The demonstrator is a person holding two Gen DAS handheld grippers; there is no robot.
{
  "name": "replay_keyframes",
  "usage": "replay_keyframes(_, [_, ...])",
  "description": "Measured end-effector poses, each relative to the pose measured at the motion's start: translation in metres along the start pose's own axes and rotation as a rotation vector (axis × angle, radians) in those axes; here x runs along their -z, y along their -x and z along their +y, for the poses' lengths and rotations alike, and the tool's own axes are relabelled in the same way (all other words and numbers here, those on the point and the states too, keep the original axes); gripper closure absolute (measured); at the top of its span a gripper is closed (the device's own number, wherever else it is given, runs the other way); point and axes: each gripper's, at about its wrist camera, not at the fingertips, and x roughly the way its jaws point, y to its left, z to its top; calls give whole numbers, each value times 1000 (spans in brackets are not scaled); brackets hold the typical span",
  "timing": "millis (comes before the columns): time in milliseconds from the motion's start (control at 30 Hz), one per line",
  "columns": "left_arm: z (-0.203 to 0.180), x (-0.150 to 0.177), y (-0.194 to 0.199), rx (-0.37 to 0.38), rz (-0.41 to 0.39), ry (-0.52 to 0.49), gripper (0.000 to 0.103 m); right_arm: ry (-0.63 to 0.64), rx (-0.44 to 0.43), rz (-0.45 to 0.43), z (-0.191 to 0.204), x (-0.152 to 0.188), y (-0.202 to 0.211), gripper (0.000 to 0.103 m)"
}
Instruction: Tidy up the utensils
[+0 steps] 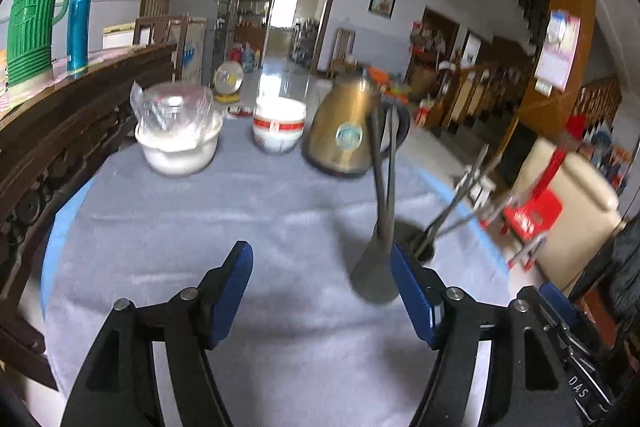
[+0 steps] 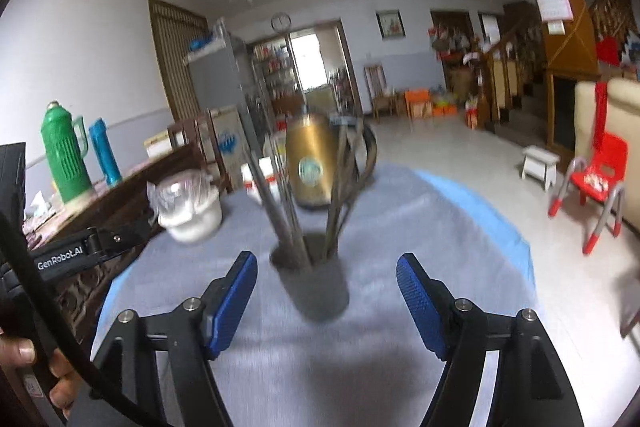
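A dark grey utensil cup (image 2: 318, 285) stands on the grey tablecloth (image 2: 420, 235), holding several long utensils (image 2: 280, 203) that lean out of it. My right gripper (image 2: 326, 301) is open, its blue pads on either side of the cup and a little short of it. In the left wrist view the cup (image 1: 374, 277) sits just inside the right pad (image 1: 412, 293) of my left gripper (image 1: 322, 291), which is open and holds nothing. Two dark handles (image 1: 384, 171) rise from the cup and others (image 1: 456, 203) lean right.
A gold kettle (image 1: 346, 135), a red-banded white bowl (image 1: 280, 129) and a plastic-wrapped white pot (image 1: 178, 131) stand at the table's far side. A dark wooden sideboard (image 1: 60, 131) with a green thermos (image 1: 34, 15) runs along the left. A red chair (image 2: 596, 183) stands on the floor to the right.
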Motion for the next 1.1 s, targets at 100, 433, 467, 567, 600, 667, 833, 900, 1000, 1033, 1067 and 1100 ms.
replay_keyframes(100, [-1, 5, 0, -9, 27, -7, 31, -2, 1, 28, -3, 10, 5, 27])
replay_keyframes(433, [-13, 17, 12, -18, 42, -57, 21, 41, -30, 14, 9, 11, 21, 27])
replay_keyframes(467, [-13, 18, 13, -20, 40, -59, 20, 43, -31, 14, 11, 10, 21, 27])
replay_keyframes(567, [-15, 18, 16, -45, 31, -63, 16, 55, -33, 10, 14, 8, 24, 27])
replay_keyframes(600, [-15, 17, 17, -51, 26, -67, 16, 61, -33, 11, 15, 8, 25, 27])
replay_keyframes(667, [-18, 16, 20, -73, 2, -87, 16, 75, -34, 15, 17, 6, 24, 27])
replay_keyframes(833, [-31, 11, 27, -110, -39, -168, 13, 108, -31, -3, 22, 0, 27, 27])
replay_keyframes(900, [-34, 10, 29, -107, -39, -176, 13, 118, -29, -11, 22, -1, 28, 27])
replay_keyframes(1000, [-38, 8, 31, -108, -42, -173, 13, 114, -21, -13, 19, -2, 28, 27])
replay_keyframes(1033, [-39, 8, 31, -105, -42, -172, 13, 112, -20, -11, 18, -2, 27, 27])
replay_keyframes(1067, [-40, 7, 32, -104, -40, -170, 13, 112, -17, -8, 17, -1, 27, 27])
replay_keyframes(1100, [-41, 7, 32, -102, -38, -170, 11, 113, -13, -7, 16, -1, 27, 27])
